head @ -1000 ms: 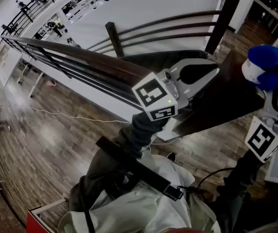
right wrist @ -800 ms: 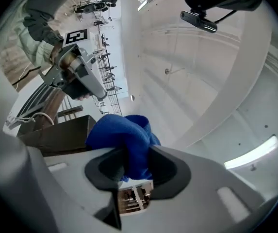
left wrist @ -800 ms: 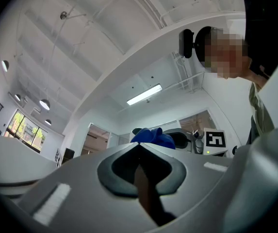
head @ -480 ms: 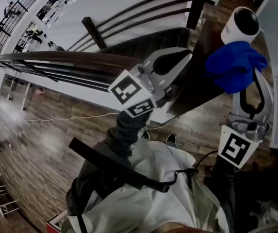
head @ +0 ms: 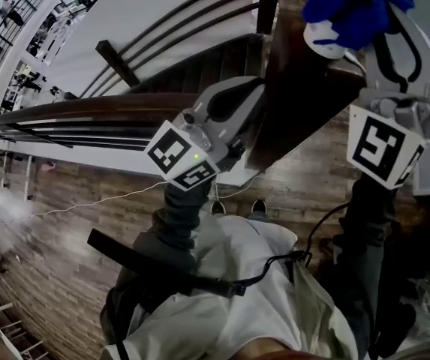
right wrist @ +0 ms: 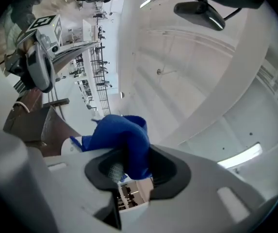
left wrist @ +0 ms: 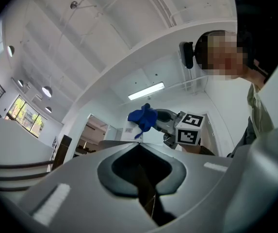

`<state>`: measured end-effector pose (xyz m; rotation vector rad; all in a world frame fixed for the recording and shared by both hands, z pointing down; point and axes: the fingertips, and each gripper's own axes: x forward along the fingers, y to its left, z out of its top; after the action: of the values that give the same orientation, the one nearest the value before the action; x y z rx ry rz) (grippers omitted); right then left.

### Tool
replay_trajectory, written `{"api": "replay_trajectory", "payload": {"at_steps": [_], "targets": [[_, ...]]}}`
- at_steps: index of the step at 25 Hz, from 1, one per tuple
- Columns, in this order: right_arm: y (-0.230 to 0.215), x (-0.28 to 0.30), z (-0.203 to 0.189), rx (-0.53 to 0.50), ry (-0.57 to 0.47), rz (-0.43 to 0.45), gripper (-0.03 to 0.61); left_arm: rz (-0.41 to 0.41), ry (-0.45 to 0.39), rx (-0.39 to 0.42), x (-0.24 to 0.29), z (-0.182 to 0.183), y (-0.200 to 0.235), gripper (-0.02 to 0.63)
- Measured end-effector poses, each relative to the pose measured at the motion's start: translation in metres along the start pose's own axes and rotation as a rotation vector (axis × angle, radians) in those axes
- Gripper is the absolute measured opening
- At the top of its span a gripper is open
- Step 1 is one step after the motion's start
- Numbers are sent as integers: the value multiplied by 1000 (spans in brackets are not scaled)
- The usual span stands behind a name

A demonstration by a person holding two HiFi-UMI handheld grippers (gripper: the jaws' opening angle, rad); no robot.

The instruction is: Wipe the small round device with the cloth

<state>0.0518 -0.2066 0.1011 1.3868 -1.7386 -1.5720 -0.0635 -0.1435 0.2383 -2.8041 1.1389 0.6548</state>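
Head view, left hand-held gripper (head: 254,90): its jaws are pressed together with nothing in them. It is held by the left edge of the dark wooden surface (head: 293,111).
Head view, right hand-held gripper (head: 376,25): it is raised at the upper right and pinches a bunched blue cloth (head: 350,2).
Head view, device (head: 326,40): small, round and white, it stands on the surface with the cloth lying against its top.
Left gripper view: the jaws meet at the tips. Beyond them the cloth (left wrist: 142,119) covers the device, and the right hand-held gripper's marker cube (left wrist: 190,134) is just beside it.
Right gripper view: the jaws clamp a fold of the cloth (right wrist: 122,137). The device's white rim (right wrist: 71,152) shows just under it at the left. The left hand-held gripper is at the upper left.
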Motion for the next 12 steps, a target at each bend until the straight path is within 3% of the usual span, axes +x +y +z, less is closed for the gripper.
{"api": "replay_trajectory", "payload": {"at_steps": [3,7,10,12], "targets": [[18,-12,6,15,-53,1,122,3,7,-7,0,-2,0,2],[49,-26,7,48,-80,123,122,0,3,-11,-1,0,4,2],[26,-21,-1,129,-96,63,123,-8,14,-18,-4,-2,5,2],[-1,-12,-23,198,-29,12,123,-14,24,-28,-4,-6,1,2]]}}
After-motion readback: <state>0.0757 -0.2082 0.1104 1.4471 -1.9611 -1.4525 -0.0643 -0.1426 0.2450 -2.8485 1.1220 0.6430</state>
